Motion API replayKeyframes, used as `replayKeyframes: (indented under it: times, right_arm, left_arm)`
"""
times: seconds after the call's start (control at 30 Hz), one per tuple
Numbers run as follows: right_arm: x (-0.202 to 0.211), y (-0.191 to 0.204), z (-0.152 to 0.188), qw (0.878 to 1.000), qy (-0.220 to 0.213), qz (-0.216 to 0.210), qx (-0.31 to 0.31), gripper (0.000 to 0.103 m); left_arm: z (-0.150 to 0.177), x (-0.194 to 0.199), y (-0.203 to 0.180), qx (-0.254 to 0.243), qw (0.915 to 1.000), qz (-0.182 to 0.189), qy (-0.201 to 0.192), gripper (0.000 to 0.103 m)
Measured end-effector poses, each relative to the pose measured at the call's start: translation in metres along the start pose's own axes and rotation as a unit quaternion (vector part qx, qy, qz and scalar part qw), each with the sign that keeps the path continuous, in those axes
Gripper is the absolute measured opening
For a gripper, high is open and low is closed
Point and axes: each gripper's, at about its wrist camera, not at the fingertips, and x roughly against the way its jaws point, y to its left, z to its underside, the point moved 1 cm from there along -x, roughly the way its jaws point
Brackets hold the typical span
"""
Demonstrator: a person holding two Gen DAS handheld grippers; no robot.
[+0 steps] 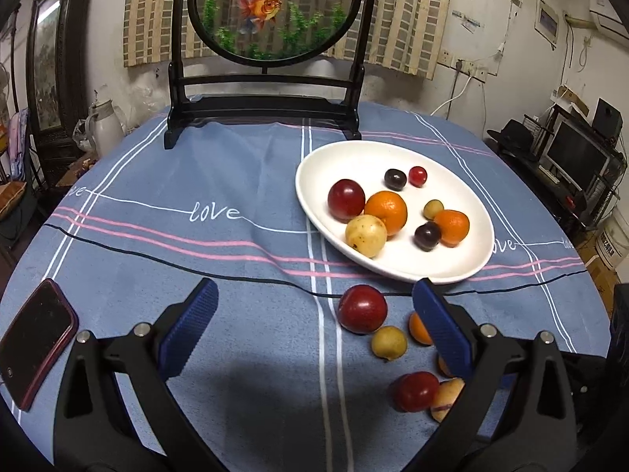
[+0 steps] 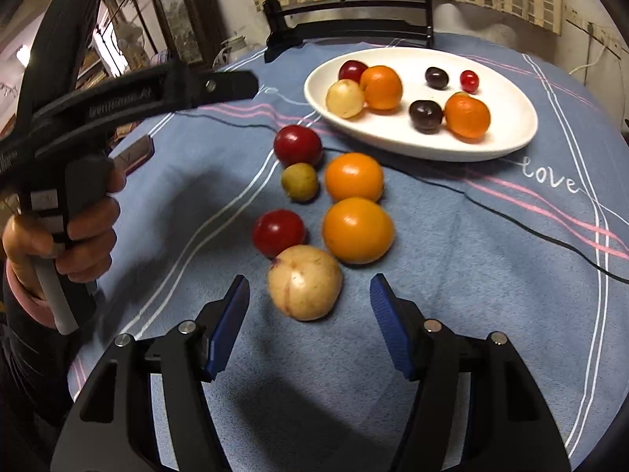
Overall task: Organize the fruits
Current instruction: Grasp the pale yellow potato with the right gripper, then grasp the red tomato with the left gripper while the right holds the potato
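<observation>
A white oval plate (image 1: 464,181) sits on the bench (image 1: 196,259), which is covered by a blue striped tablecloth printed with "love". On the plate lie a red plum (image 1: 346,199), two oranges (image 1: 386,212), a pale yellow fruit (image 1: 366,235), two dark plums (image 1: 395,179), a small red cherry-like fruit (image 1: 417,176) and a small yellow-green one (image 1: 433,209).

Six more fruits lie loose on the cloth, just in front of the plate: two red plums (image 2: 297,144), a small yellow-green fruit (image 2: 299,181), two oranges (image 2: 354,177) side by side, and a large pale yellow fruit (image 2: 304,283) nearest the right tongs (image 2: 308,322).

The right tongs are released, jaws apart, with the pale yellow fruit just ahead of the tips and untouched. The left tongs (image 1: 314,322) are also released and wide apart, holding nothing; a hand (image 2: 74,232) grips their handle. A dark phone (image 1: 37,338) lies at the bench's left edge, and a goldfish screen (image 1: 271,8) stands behind the plate.
</observation>
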Motion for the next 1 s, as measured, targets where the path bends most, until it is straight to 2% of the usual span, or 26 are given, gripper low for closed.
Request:
replayKeyframes:
  times: [0.2,0.4,0.73,0.83,0.9,1.0]
  right_arm:
    - [-0.005,0.004,0.003,1.000,0.008,0.004,0.009,0.050]
    - [-0.010,0.003,-0.001,1.000,0.005,0.014,0.009,0.049]
    - [-0.013,0.010,0.002,0.999,0.002,0.031,0.031,0.041]
    - [-0.010,0.006,0.003,1.000,0.006,0.014,0.023,0.041]
    - [-0.002,-0.001,0.001,1.000,0.001,-0.019,0.001,0.041]
    - [0.020,-0.017,-0.004,0.998,-0.035,-0.037,-0.033,0.041]
  left_arm:
    - [0.002,0.002,0.000,0.003,1.0000,0.004,0.000,0.101]
    - [0.002,0.002,-0.002,0.000,1.0000,0.003,-0.001,0.101]
    - [0.003,0.001,0.001,0.005,1.0000,0.001,0.003,0.101]
    - [0.005,0.000,0.002,0.004,1.0000,-0.001,0.008,0.101]
    - [0.007,0.001,0.003,0.002,1.0000,0.001,0.010,0.101]
    - [0.010,0.003,0.005,-0.001,0.9999,0.008,0.015,0.101]
